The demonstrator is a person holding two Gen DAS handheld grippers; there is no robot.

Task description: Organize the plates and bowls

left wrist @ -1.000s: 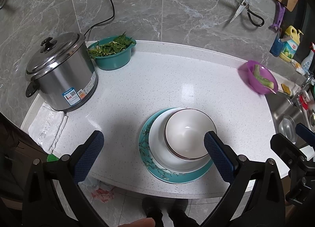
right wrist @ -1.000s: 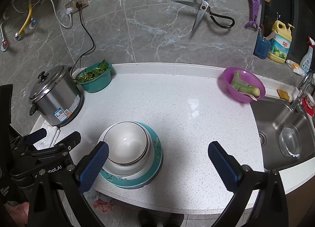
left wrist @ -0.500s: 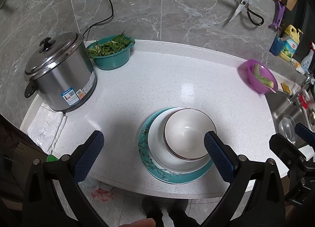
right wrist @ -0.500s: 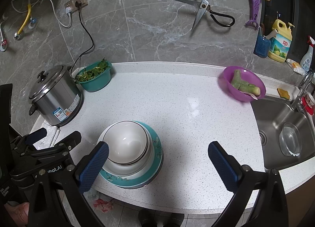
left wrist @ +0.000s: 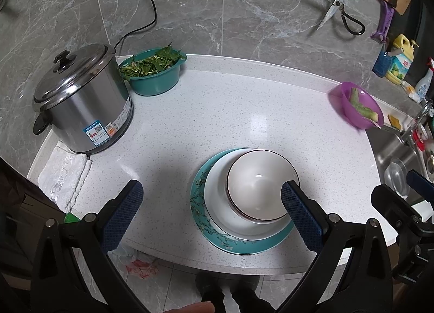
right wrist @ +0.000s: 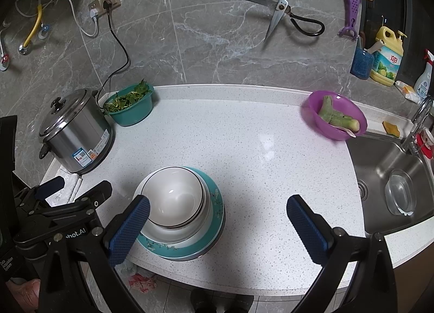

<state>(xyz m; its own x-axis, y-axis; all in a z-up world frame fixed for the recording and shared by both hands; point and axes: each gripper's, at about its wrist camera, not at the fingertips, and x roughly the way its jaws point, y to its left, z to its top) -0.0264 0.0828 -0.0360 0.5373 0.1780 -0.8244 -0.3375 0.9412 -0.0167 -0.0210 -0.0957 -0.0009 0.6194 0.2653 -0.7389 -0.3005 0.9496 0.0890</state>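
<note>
Nothing has shifted over the last second: both the left tongs (left wrist: 208,204) and right tongs (right wrist: 217,218) hang released above the white speckled surface (right wrist: 244,150), while the white ceramic bowl (left wrist: 260,185) stays nested on the white plate (left wrist: 217,199) and teal floral plate (left wrist: 198,204) at lower centre, so stacking looks finished.

It was a home kitchen: a speckled white counter (right wrist: 244,150) beside a steel sink (right wrist: 379,155), a rice cooker (right wrist: 76,133), scissors (right wrist: 284,11) on the marble-tiled wall, and dish soap (right wrist: 386,57).

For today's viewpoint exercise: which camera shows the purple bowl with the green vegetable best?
The right wrist view: the purple bowl faces the camera, its vegetable pieces plain. The left wrist view shows it squeezed at the frame's edge, distorted.
</note>
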